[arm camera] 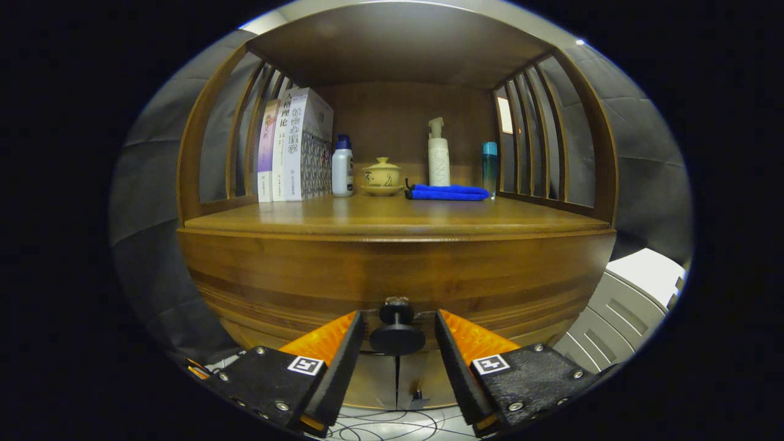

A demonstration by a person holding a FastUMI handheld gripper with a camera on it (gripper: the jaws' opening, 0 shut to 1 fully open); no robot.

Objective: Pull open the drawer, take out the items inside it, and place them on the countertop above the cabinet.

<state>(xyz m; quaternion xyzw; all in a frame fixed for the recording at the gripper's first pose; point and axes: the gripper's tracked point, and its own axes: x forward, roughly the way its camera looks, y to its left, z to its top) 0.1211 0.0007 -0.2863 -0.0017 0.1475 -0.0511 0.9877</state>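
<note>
A wooden cabinet faces me, its drawer front (392, 275) flush with the frame, so whatever lies inside is hidden. A dark round knob (397, 335) sticks out of the drawer front. My gripper (399, 315) is open with the knob sitting between its two fingers, a narrow gap on each side. The wooden countertop (343, 215) lies just above the drawer.
At the back of the countertop stand books (294, 147), a white bottle with a blue cap (342, 166), a lidded yellow cup (381, 176), a folded blue cloth (447, 192), a white pump bottle (438, 154) and a teal bottle (489, 164). Slatted sides enclose the shelf. A white crate (631, 300) sits lower right.
</note>
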